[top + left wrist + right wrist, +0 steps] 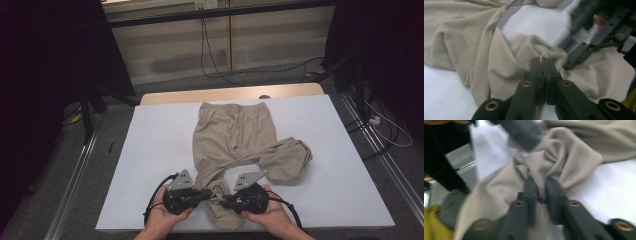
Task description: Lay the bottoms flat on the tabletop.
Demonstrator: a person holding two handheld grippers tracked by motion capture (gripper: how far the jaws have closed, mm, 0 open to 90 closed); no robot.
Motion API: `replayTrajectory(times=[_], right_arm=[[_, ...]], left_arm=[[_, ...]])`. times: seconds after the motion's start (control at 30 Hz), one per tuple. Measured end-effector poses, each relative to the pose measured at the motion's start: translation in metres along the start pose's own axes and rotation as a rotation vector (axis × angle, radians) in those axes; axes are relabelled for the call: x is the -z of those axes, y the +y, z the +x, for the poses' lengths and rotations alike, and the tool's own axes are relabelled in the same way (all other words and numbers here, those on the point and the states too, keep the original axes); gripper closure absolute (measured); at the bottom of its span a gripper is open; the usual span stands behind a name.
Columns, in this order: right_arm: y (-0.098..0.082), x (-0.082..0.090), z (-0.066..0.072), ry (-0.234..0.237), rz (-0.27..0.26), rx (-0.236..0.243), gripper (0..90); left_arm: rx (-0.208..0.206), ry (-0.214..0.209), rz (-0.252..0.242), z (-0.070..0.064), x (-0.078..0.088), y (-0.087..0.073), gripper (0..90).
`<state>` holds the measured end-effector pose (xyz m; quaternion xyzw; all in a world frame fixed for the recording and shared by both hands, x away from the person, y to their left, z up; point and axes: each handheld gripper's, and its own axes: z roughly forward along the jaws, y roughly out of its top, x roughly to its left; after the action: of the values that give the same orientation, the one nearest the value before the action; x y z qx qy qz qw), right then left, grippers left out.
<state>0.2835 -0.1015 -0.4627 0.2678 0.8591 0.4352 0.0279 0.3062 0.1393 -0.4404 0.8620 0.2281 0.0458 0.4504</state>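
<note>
Trousers [235,137] of a beige, finely ribbed knit lie on the white surface [155,150], and the near leg end is bunched into a crumpled knot between the two grippers. In the left gripper view the black jaws of the left gripper [542,61] are pressed together with a small fold of the beige cloth pinched at their tips. In the right gripper view the jaws of the right gripper [537,185] stand slightly apart, with a thick ridge of the same cloth squeezed between them; that picture is blurred, so the exact bite is hard to make out. From above, the gripped fold itself is hidden under the two grippers, which point toward each other at the near edge of the surface, left gripper [202,194] and right gripper [226,199] nearly tip to tip.

One pair of trousers, two grippers, two hands. The left hand [162,212] and the right hand [270,212] are cut off at the bottom of the high view. Each gripper carries a grey three-cornered plate on top and trails a black cable.

Outward, the waistband lies toward the far edge of the surface, flat and wide. One leg runs narrow and twisted down to the jaws; the other is folded sideways into a rounded heap at the right. Beyond the surface lies a grey floor [60,200] with loose cables [210,55].
</note>
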Motion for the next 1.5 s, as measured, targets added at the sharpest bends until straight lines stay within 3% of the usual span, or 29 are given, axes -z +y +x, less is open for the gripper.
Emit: replayTrajectory(times=[0.1, 0.27, 0.3, 0.37, 0.4, 0.43, 0.57, 0.63, 0.7, 0.73, 0.8, 0.87, 0.9, 0.93, 0.97, 1.0, 1.17, 1.27, 1.37, 1.4, 1.5], right_arm=[[-0.005, 0.005, 0.015, 0.062, 0.015, 0.004, 86.8], [-0.011, 0.008, 0.042, 0.153, 0.04, 0.031, 85.9], [-0.011, 0.009, 0.045, 0.146, 0.041, 0.052, 82.0], [-0.01, 0.01, 0.043, 0.119, 0.028, 0.059, 59.7], [-0.009, 0.011, 0.04, 0.083, 0.026, 0.056, 47.6], [-0.008, 0.012, 0.037, 0.04, 0.027, 0.064, 40.1], [-0.003, 0.025, 0.025, 0.008, -0.032, 0.042, 33.1], [0.002, 0.03, 0.021, 0.002, -0.061, 0.03, 33.5], [0.005, 0.03, 0.016, -0.023, -0.075, 0.025, 42.3], [0.006, 0.027, 0.013, -0.034, -0.073, 0.02, 49.0], [0.007, 0.018, 0.006, -0.062, -0.048, 0.025, 53.2], [0.008, 0.007, 0.001, -0.065, -0.024, 0.017, 60.9], [0.007, 0.002, 0.0, -0.074, -0.008, 0.022, 68.1], [0.006, -0.001, 0.0, -0.06, 0.004, 0.029, 81.2], [0.005, -0.002, 0.001, -0.039, 0.014, 0.039, 88.6], [0.003, -0.002, 0.004, -0.031, 0.028, 0.048, 90.0], [-0.01, 0.011, 0.024, 0.029, 0.09, 0.085, 90.0], [-0.016, 0.016, 0.031, 0.035, 0.111, 0.089, 88.6], [-0.011, 0.019, 0.027, 0.008, 0.081, 0.084, 66.5], [-0.009, 0.02, 0.023, -0.004, 0.072, 0.083, 66.5], [-0.003, 0.023, 0.015, -0.036, 0.026, 0.071, 65.9]], left_arm=[[0.009, 0.001, -0.01, 0.001, 0.001, 0.0, 87.8], [0.0, -0.046, 0.004, -0.005, -0.004, 0.0, 86.4], [-0.013, -0.037, 0.0, -0.007, -0.005, 0.002, 84.3], [-0.004, -0.008, -0.033, -0.006, -0.001, 0.005, 70.3], [0.013, -0.001, -0.049, -0.005, 0.003, 0.006, 62.1], [0.018, 0.014, -0.068, -0.002, 0.006, 0.006, 61.5], [0.089, 0.066, -0.104, 0.015, 0.021, 0.001, 56.2], [0.109, 0.107, -0.096, 0.023, 0.026, -0.002, 56.4], [0.133, 0.128, -0.071, 0.029, 0.024, -0.004, 58.6], [0.141, 0.14, -0.057, 0.031, 0.023, -0.006, 60.1], [0.153, 0.135, -0.031, 0.032, 0.017, -0.007, 62.2], [0.142, 0.133, -0.011, 0.031, 0.012, -0.006, 62.3], [0.138, 0.126, -0.007, 0.029, 0.01, -0.006, 62.3], [0.131, 0.122, -0.008, 0.028, 0.008, -0.005, 62.2], [0.127, 0.116, -0.005, 0.026, 0.007, -0.005, 61.9], [0.12, 0.117, -0.005, 0.025, 0.007, -0.004, 61.5], [0.126, 0.12, -0.023, 0.022, 0.01, -0.004, 58.3], [0.137, 0.127, -0.017, 0.025, 0.01, -0.005, 57.3], [0.145, 0.122, 0.025, 0.025, 0.006, -0.006, 56.9], [0.145, 0.117, 0.046, 0.025, 0.003, -0.007, 57.9], [0.147, 0.094, 0.094, 0.024, -0.004, -0.008, 77.4]])
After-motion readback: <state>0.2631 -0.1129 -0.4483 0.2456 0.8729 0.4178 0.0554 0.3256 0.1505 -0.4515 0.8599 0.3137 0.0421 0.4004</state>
